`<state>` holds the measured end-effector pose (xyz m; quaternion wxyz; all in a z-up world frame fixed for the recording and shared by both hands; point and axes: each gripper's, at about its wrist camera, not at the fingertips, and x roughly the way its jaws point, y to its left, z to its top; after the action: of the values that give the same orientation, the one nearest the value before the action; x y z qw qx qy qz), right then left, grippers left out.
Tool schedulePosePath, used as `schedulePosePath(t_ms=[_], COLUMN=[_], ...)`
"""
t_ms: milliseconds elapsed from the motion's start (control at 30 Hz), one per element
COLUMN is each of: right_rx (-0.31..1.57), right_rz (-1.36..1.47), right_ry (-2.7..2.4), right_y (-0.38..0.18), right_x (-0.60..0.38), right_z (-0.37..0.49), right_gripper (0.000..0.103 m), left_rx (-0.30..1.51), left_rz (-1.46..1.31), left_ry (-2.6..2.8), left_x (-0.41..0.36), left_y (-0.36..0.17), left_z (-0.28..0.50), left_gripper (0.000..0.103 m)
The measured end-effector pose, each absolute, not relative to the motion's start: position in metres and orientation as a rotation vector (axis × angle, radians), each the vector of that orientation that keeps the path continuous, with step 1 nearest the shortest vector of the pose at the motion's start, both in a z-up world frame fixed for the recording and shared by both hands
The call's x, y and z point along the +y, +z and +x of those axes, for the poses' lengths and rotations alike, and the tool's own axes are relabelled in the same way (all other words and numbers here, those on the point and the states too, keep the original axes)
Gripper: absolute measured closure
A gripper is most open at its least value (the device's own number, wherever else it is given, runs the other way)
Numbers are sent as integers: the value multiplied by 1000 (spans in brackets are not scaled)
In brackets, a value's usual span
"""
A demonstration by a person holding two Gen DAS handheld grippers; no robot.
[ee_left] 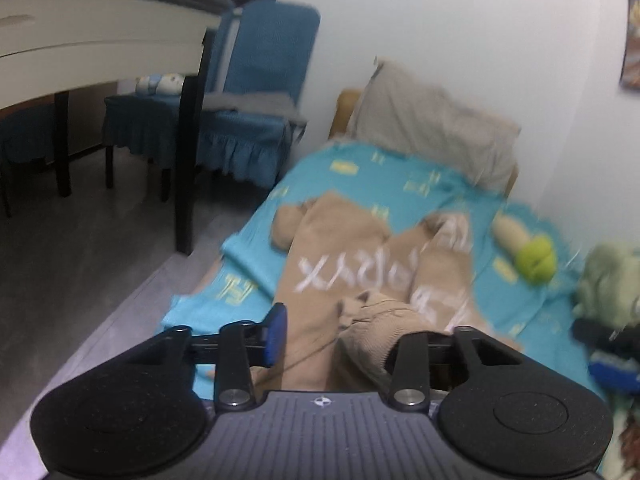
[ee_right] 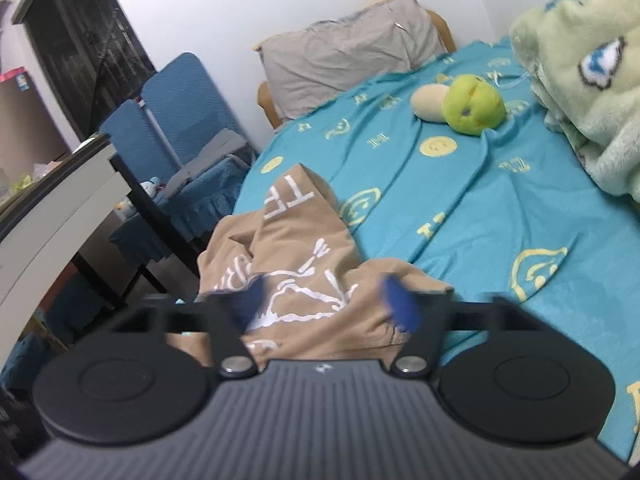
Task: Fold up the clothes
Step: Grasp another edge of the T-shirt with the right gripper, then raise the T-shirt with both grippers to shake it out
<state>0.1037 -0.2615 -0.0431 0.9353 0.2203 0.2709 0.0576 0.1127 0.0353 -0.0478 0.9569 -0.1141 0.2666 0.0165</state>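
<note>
Jaws released on left gripper (ee_left: 340, 334) and right gripper (ee_right: 328, 304), tan sweater (ee_left: 340, 248) at bedsheet (ee_right: 480, 200) edge.

Tan top (ee_left: 344, 256) w/ white print.

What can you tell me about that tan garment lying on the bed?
The tan garment is soft knit-looking cloth with white printed lettering, lying crumpled and partly folded on the turquoise sheet near the bed's edge. A bunched ribbed part sits between the left gripper's jaws; whether they press it is unclear.
</note>
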Motion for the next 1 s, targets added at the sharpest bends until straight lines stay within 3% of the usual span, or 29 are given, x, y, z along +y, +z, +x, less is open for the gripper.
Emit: schedulePosePath(t_ms=[433, 733, 1000], right_rx=[566, 509, 643], right_rz=[-5, 50, 499], right_ry=[244, 231, -222], right_y=[-56, -54, -85], right_x=[-183, -191, -288], right_z=[109, 110, 125], right_gripper=[15, 15, 13], left_rx=[437, 396, 333], left_rz=[-331, -374, -351], left_ry=[7, 14, 47], left_x=[41, 47, 45], left_y=[-26, -20, -13], left_z=[100, 93, 84], left_gripper=[67, 66, 66])
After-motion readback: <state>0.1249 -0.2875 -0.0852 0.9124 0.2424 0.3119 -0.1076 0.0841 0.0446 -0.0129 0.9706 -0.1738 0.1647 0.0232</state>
